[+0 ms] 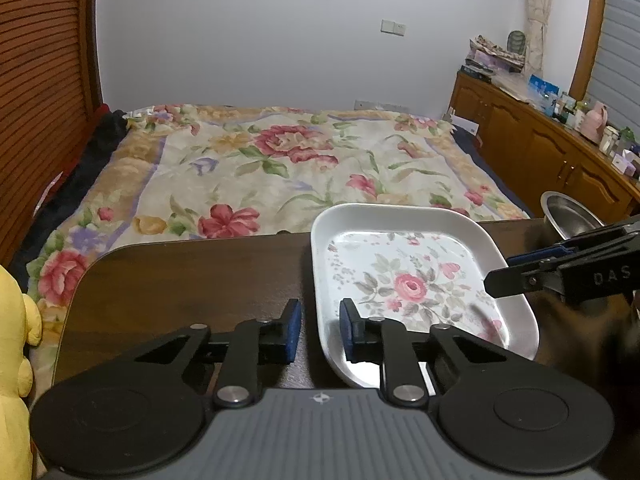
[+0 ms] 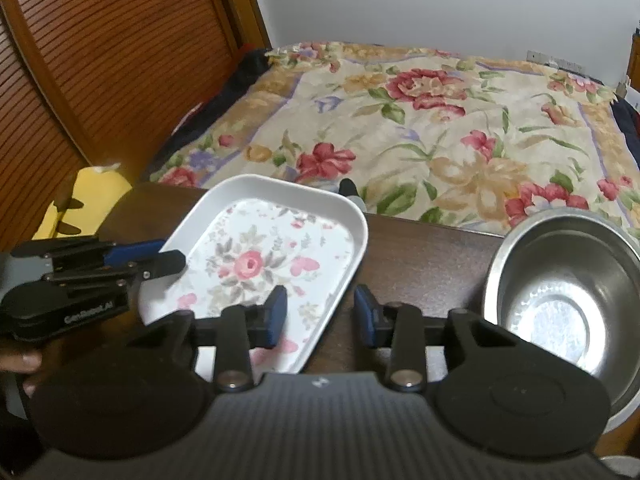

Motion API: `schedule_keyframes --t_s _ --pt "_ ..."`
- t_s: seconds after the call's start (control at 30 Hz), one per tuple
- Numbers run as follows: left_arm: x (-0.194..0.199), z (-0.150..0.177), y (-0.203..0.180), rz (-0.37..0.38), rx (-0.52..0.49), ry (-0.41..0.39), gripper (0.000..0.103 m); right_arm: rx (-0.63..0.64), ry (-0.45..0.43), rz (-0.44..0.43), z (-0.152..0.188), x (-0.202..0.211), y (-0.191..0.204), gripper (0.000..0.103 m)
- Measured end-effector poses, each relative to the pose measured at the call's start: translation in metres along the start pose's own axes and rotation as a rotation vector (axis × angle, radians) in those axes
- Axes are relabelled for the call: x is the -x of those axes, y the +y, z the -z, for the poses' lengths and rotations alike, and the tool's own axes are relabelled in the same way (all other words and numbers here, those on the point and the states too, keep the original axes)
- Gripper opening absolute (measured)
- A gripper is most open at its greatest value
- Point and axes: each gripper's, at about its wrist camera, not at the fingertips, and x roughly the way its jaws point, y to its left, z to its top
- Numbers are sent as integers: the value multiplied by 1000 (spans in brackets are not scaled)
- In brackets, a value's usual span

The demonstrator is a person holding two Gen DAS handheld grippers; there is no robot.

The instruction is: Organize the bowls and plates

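The right hand-held gripper (image 2: pixel 320 314) hovers open astride the floral plate's (image 2: pixel 256 256) right rim (white-edged, on the dark table (image 2: pixel 420 252)); a steel bowl (image 2: pixel 560 292) sits to the right.

Table (image 2: pixel 420 248): we see dark brown wood with rounded corners, its far edge against the bed.
Plate (image 2: pixel 256 240): white, floral, rectangular, lying flat mid-table.
Bowl (image 2: pixel 560 296): steel, near the right edge.
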Motion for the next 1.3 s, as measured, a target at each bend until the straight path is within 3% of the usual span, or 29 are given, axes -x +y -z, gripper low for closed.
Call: schedule_keyframes --t_s 0.17,0.43,0.6,1.3 --pt "-2 0 0 7 7 9 15 5 33 0 -3 -5 -2 31" --pt "-4 -1 1 19 22 17 11 21 66 -1 -3 -9 -2 14" --pt "1 -2 5 36 73 36 8 -1 73 -28 -2 -6 -4 14" --pt "91 -1 -18 -6 15 -68 9 13 -43 -85 9 63 17 14"
